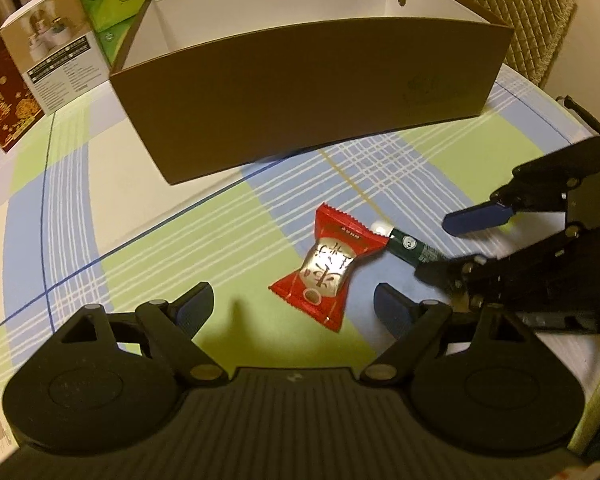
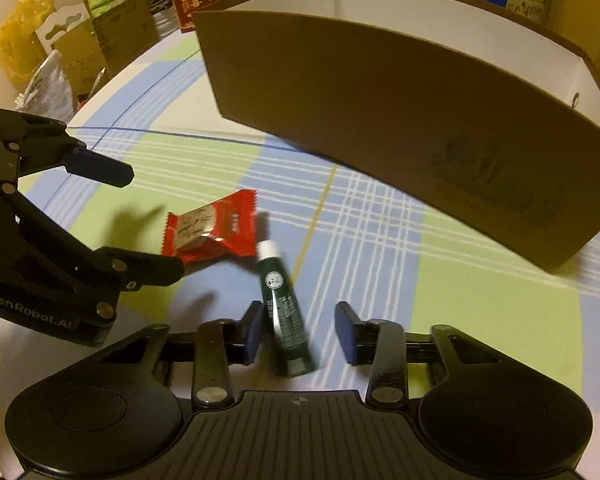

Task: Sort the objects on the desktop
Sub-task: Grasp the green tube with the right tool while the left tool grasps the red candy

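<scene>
Here the dark green squeeze tube with a white cap [image 2: 284,304] lies on the checked green, blue and white tablecloth [image 2: 480,288], low in the middle of the right wrist view, its cap touching or nearly touching the red crinkle-edged snack packet with a silver centre panel [image 1: 328,268]. The right gripper [image 2: 300,330] straddles the tube: the left pad touches its side, while the right pad stands clear, so the jaws are partly spread and not yet pinching. The left gripper [image 1: 294,306] is spread wide, the packet lying just ahead between its fingers, untouched.

The step in hand looks like a double pick-up. Next, each gripper probably needs to settle and squeeze, then lift over the near wall of the brown cardboard box with white lining [image 1: 312,92], which fills the upper frame.

"GenRobot.AI" reads on the left gripper's body in the right wrist view. The packet's characters are too small to read.
</scene>
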Available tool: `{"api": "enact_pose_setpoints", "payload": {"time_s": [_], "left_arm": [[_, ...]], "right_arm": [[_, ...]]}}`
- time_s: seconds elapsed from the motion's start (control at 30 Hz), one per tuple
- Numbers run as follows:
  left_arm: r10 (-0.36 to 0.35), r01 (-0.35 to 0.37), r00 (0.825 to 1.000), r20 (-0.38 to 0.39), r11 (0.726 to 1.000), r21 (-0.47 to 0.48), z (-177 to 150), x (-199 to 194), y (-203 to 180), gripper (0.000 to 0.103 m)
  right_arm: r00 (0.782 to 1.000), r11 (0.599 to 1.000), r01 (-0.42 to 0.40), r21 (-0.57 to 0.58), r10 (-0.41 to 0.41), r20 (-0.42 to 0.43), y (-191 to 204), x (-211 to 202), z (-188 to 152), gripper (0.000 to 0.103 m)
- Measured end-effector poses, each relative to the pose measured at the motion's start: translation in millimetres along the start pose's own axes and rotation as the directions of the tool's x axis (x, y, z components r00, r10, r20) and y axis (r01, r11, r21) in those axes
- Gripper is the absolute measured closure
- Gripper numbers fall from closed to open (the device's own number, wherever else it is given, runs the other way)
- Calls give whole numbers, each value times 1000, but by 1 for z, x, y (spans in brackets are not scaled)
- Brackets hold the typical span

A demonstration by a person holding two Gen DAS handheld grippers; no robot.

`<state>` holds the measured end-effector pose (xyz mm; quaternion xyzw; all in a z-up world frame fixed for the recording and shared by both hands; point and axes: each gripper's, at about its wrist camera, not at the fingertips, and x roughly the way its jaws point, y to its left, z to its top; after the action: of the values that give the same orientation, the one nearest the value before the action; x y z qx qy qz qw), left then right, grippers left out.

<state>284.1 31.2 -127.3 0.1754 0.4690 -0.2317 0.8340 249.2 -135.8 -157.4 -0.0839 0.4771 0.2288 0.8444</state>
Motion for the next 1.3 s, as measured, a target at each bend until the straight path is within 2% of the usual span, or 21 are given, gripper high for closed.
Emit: {"api": "enact_pose_setpoints", "payload": {"time_s": [0.13,0.27,0.37,0.43,0.5,0.53,0.57,0.6,0.77,0.83,1.07,1.3], "left_arm": [[-29,29,1000,0,1000,6,5,8,1,18],[-51,51,999,-4,999,12,10,17,-1,28],[-68,69,998,-7,998,16,14,24,-2,28],[-78,79,997,-9,997,23,17,28,-4,34],[-92,92,996,-17,995,25,19,32,-6,43],[-96,97,995,-21,995,25,20,35,-6,45],[-100,101,995,-25,995,23,20,36,-7,51],[-103,104,994,-30,994,16,20,37,-7,59],[-98,97,995,-20,994,-44,17,36,-1,78],[-102,100,995,-21,992,-82,15,34,4,79],[-87,83,996,-28,989,-122,8,28,6,80],[-90,84,995,-42,988,-129,3,23,0,81]], "right_arm": [[1000,999,17,36,-17,1,-14,0,1,80],[1000,997,22,77,-22,-4,-31,-4,0,80],[1000,996,15,92,-15,1,-38,-7,-1,79],[1000,996,16,92,-17,3,-38,-7,-1,76],[1000,997,19,78,-19,7,-36,-6,0,65],[1000,997,23,68,-23,7,-34,-6,0,64],[1000,998,23,55,-24,8,-32,-5,1,62],[1000,999,27,37,-27,8,-30,-4,1,62],[999,998,48,-28,-48,2,-22,1,4,62],[999,998,50,-30,-50,4,-21,2,5,65],[999,998,46,-37,-46,-4,-18,3,6,88],[999,1000,12,-24,-13,-43,-16,0,5,88]]}}
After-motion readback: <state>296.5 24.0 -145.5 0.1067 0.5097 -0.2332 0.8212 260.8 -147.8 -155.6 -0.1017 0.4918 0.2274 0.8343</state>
